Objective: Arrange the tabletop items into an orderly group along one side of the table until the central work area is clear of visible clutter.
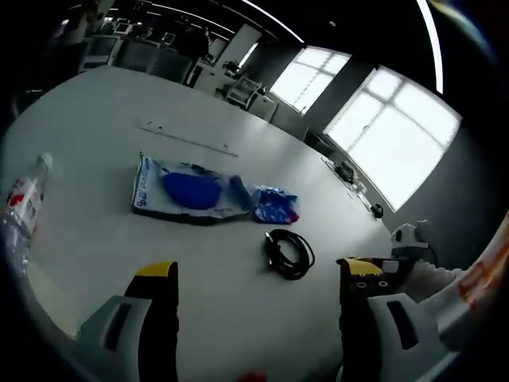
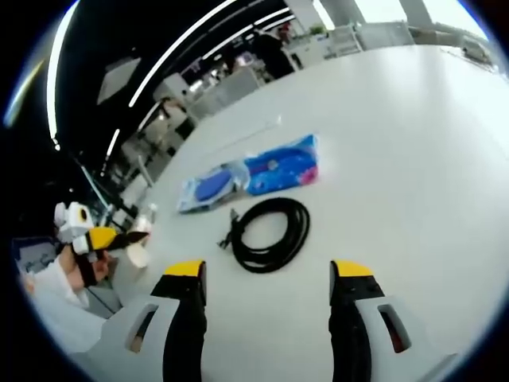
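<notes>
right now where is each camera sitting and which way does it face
Left gripper view: rides the left gripper, jaws open, looking across the white table at a blue packet, black cable and water bottle; the right gripper and a white sleeve enter at right.
Right gripper view: rides the right gripper, jaws open, looking down at the cable and packet; the left gripper enters at left.
Shared: table, cable, packet.
</notes>
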Tool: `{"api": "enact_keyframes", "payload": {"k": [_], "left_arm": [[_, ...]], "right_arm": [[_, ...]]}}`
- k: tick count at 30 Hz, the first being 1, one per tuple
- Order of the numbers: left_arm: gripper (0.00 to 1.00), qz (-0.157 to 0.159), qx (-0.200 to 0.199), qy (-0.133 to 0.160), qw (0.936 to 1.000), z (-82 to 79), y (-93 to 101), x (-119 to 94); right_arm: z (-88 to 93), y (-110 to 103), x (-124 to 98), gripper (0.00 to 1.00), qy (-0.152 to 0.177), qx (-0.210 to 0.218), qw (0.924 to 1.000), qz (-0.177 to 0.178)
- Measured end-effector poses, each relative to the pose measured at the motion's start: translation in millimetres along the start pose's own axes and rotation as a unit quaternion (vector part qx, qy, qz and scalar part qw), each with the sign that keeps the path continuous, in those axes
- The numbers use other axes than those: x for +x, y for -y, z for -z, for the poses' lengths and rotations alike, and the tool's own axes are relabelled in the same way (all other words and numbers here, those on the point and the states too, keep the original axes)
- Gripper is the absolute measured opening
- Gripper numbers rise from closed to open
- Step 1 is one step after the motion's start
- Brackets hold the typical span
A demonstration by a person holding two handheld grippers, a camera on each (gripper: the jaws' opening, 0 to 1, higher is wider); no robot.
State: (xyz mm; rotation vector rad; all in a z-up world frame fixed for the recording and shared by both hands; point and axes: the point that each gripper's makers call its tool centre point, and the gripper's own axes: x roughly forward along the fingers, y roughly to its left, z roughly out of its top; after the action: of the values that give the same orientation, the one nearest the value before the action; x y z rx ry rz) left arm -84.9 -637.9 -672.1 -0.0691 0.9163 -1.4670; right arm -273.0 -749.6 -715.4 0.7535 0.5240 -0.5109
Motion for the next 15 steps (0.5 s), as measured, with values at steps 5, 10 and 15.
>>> {"api": "enact_keyframes", "payload": {"k": [5, 10, 15], "left_arm": [[0.85, -0.006, 0.008, 0.002, 1.0000, 2.1, -2.7, -2], [0.85, -0.015, 0.009, 0.004, 0.9998, 4.6, -8.7, -8], [0.86, -0.025, 0.005, 0.007, 0.9997, 4.5, -15.9, -13]], "right_arm": [[1.8, 6, -1, 0.61, 0.003, 0.002, 1.0000, 0.006], [2.7, 9, -3, 0.62, 0.007, 0.006, 0.9999, 0.010], [2.7, 8, -4, 0.63, 0.009, 0.008, 0.9999, 0.010]]}}
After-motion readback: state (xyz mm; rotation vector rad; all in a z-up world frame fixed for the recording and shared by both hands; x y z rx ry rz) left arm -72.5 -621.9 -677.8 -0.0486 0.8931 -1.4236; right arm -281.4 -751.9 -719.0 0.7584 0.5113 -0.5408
